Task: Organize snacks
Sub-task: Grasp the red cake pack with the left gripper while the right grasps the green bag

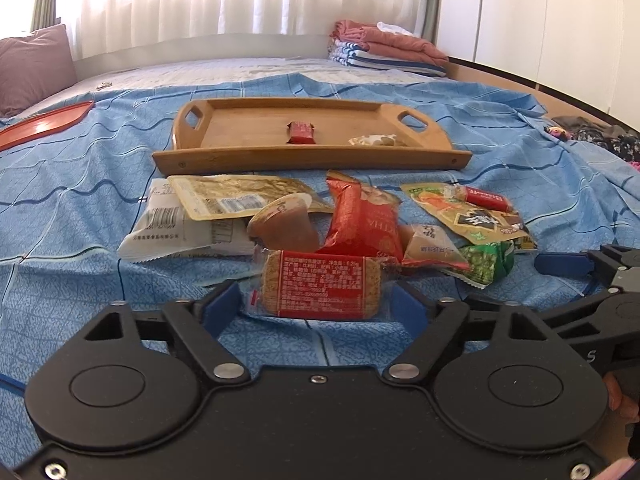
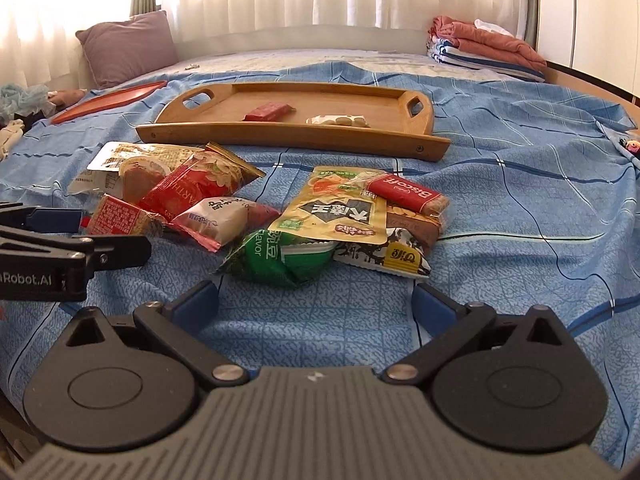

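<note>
I see my left gripper low over the blue bedsheet, and its blue pads stand on both sides of a biscuit pack with a red label. The wrapper's ends reach the pads, but I cannot tell if the pads press on it. No earlier picture is given to me, so I speak only of this moment.

My right gripper has its jaws wide apart with nothing between them. The green pea bag lies just ahead of it, at 12 o'clock.

The snack pile lies on the sheet between the grippers and the wooden tray. In the left wrist view, a red bag is at 12 o'clock from the biscuit pack, a brown jelly cup at 11 o'clock and a white packet at 10 o'clock.

The tray is behind the pile. It holds a small red candy near its centre and a pale wrapped snack at 3 o'clock from the candy.
</note>
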A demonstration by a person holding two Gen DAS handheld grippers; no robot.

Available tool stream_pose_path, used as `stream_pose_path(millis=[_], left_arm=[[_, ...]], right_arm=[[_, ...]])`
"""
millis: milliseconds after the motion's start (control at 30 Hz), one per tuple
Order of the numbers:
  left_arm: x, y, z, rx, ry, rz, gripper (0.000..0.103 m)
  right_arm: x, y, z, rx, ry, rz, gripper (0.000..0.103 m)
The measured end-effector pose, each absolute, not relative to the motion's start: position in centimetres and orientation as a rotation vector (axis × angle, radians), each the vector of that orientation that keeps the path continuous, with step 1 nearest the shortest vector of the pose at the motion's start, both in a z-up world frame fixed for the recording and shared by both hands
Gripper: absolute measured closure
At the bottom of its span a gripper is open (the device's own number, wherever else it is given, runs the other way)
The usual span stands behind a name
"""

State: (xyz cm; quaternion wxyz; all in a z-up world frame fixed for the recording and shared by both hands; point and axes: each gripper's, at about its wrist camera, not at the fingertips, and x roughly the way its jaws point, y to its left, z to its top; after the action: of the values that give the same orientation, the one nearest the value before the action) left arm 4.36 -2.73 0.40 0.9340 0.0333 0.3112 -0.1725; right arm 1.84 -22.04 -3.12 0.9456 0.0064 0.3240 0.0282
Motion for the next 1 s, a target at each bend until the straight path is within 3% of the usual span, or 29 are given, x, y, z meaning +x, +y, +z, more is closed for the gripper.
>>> stream_pose_path(millis=[200, 533, 600, 933, 1000], left_arm=[[4.6, -2.9, 0.7, 0.072, 0.637, -0.359, 0.038], [3.8, -2.9, 1.4, 0.121, 0.603, -0.364, 0.038], [3.8, -2.7, 1.4, 0.12, 0.605, -0.362, 0.038], [3.4, -1.4, 1.5, 0.129, 0.598, -0.35, 0.038], [3.3, -1.5, 1.4, 0.13, 0.599, -0.365, 0.032]], right_arm=[[1.7, -22.0, -3.0, 0.007, 0.646, 0.059, 0.0], [1.5, -21.4, -1.9, 0.045, 0.615, 0.1, 0.0], [1.6, -21.1, -1.9, 0.045, 0.613, 0.112, 0.009], [2.4, -21.8, -1.5, 0.176, 0.601, 0.124, 0.025], [2.5, -21.9, -1.6, 0.192, 0.602, 0.117, 0.033]])
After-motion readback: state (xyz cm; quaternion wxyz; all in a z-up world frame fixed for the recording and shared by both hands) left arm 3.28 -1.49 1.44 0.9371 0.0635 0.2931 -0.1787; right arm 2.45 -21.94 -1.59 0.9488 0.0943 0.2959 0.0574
